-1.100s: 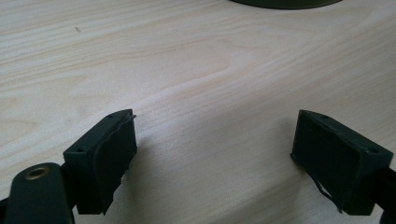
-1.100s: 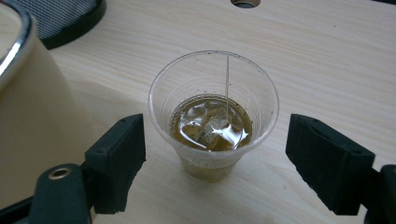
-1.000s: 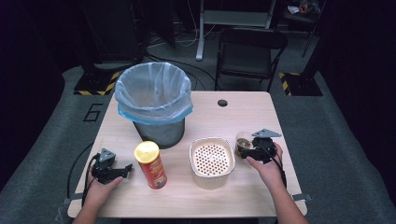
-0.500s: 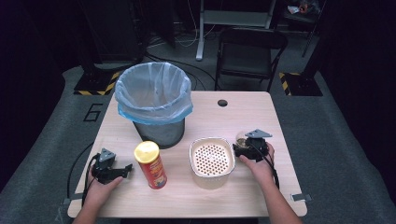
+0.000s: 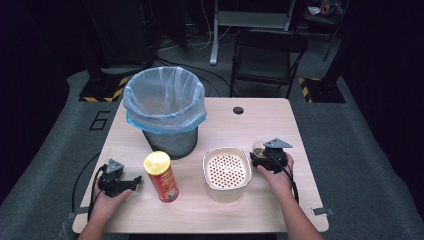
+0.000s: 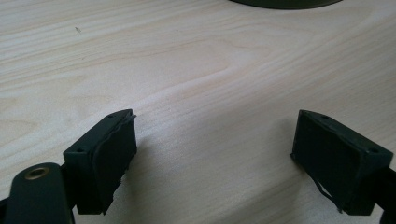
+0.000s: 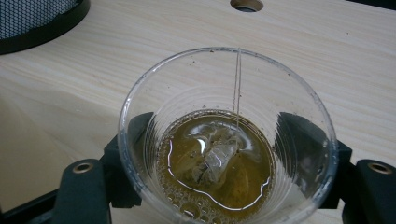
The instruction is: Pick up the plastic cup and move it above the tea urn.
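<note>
**Closing on the tea cup**

Has just been closing right gripper around cup, one jaw on each side of the clear wall, low down, probably to keep it upright and spill nothing. Cannot tell if pads already press or stand just off. Holds brown tea inside, with bag sunk and string running up to far rim. Stands on table toward right edge, just beside strainer bowl, likely put there for draining. Farther left: can, and behind it bin, lined and open, probably for waste. Rests left gripper low over bare wood, jaws wide apart, nothing between, apparently waiting.
</note>
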{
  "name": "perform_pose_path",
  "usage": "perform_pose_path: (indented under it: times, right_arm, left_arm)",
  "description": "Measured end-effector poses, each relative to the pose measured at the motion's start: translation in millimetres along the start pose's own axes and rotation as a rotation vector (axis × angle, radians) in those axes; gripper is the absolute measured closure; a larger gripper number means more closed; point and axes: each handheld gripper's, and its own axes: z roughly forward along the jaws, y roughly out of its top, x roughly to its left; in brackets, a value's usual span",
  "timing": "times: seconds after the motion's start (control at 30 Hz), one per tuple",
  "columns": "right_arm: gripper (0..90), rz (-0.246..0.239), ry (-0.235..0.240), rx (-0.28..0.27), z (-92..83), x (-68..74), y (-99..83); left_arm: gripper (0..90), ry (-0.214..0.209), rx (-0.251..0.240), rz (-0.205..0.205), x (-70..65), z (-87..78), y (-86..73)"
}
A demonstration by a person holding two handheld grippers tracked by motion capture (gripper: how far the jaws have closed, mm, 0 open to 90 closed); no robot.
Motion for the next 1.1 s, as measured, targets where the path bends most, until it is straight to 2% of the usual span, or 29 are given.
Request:
perform_pose_path:
  times: [0.17, 0.2, 0.33, 0.53, 0.6, 0.7, 0.77, 0.93, 1.07, 1.1]
  right_arm:
    - [28.4, -0.003, 0.012, -0.013, -1.9, -0.9, -0.8]
    - [28.4, -0.004, 0.026, -0.021, -2.4, -1.5, -1.2]
    - [30.4, -0.022, 0.022, -0.026, -3.9, -0.9, -2.0]
    - [32.7, -0.016, 0.032, -0.030, -4.5, -1.3, -2.8]
    - [33.7, -0.041, 0.040, -0.036, -4.3, -3.4, -2.5]
    - [34.3, -0.048, 0.052, -0.031, -5.2, -3.1, -1.9]
    - [35.1, -0.074, 0.067, -0.021, -7.3, -3.9, 1.0]
    - [36.0, -0.095, 0.094, -0.024, -12.3, -6.8, 8.8]
    - [36.8, -0.121, 0.128, -0.029, -20.2, -11.4, 21.8]
    - [37.1, -0.141, 0.141, -0.034, -24.3, -13.7, 29.6]
  left_arm:
    - [13.3, 0.000, 0.000, 0.000, 0.0, 0.0, 0.0]
    - [13.2, 0.000, 0.000, 0.000, 0.0, 0.0, 0.0]
    - [13.3, 0.000, 0.000, 0.000, 0.0, 0.0, 0.0]
    - [13.3, 0.000, 0.000, 0.001, 0.1, 0.0, 0.0]
    - [13.3, 0.000, 0.001, 0.001, 0.1, -0.1, 0.0]
    - [13.3, 0.000, 0.000, 0.000, 0.0, 0.0, 0.0]
    - [13.2, 0.000, 0.000, 0.000, 0.0, 0.0, 0.0]
    - [13.2, 0.000, 0.000, 0.000, 0.0, 0.0, 0.0]
    - [13.2, 0.000, 0.000, 0.000, 0.0, 0.0, 0.0]
    - [13.2, 0.000, 0.000, 0.000, 0.0, 0.0, 0.0]
